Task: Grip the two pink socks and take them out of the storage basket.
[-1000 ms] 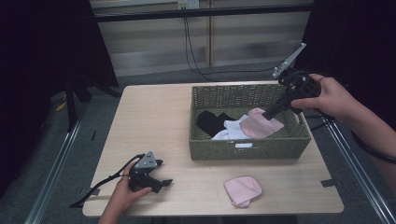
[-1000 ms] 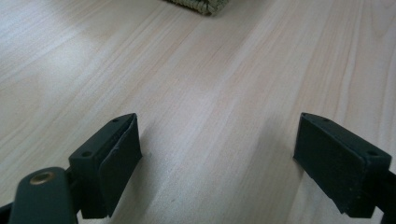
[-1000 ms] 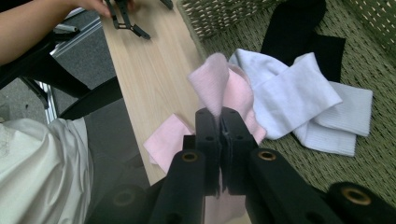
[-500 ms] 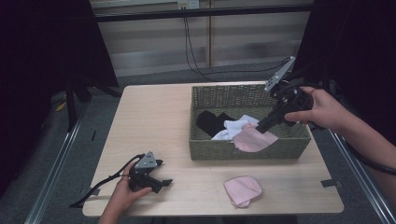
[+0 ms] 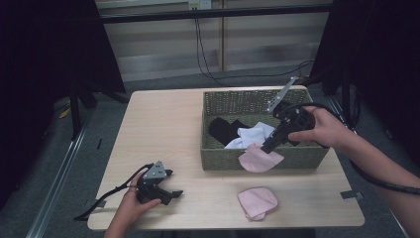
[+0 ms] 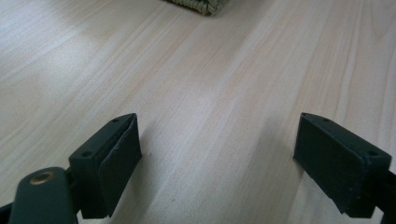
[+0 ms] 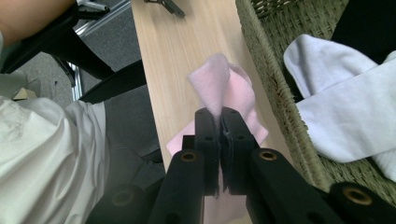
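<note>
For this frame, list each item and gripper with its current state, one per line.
Right gripper: jaws shut on held pink sock.
Held pink sock: hanging over the basket's front wall.
Left gripper: jaws open, nothing between them, low over table.
Second pink sock: lying on table.
White sock: in basket.
Black sock: in basket.
Basket: upright on table.

The left claw [image 6: 219,163] is seen with its two black jaws spread wide apart, nothing being held between them. Below and between them, pale wood-grain worktop [image 6: 205,93] is shown. Far beyond the claw, at the top edge, a corner of a woven basket [image 6: 201,4] is glimpsed
</note>
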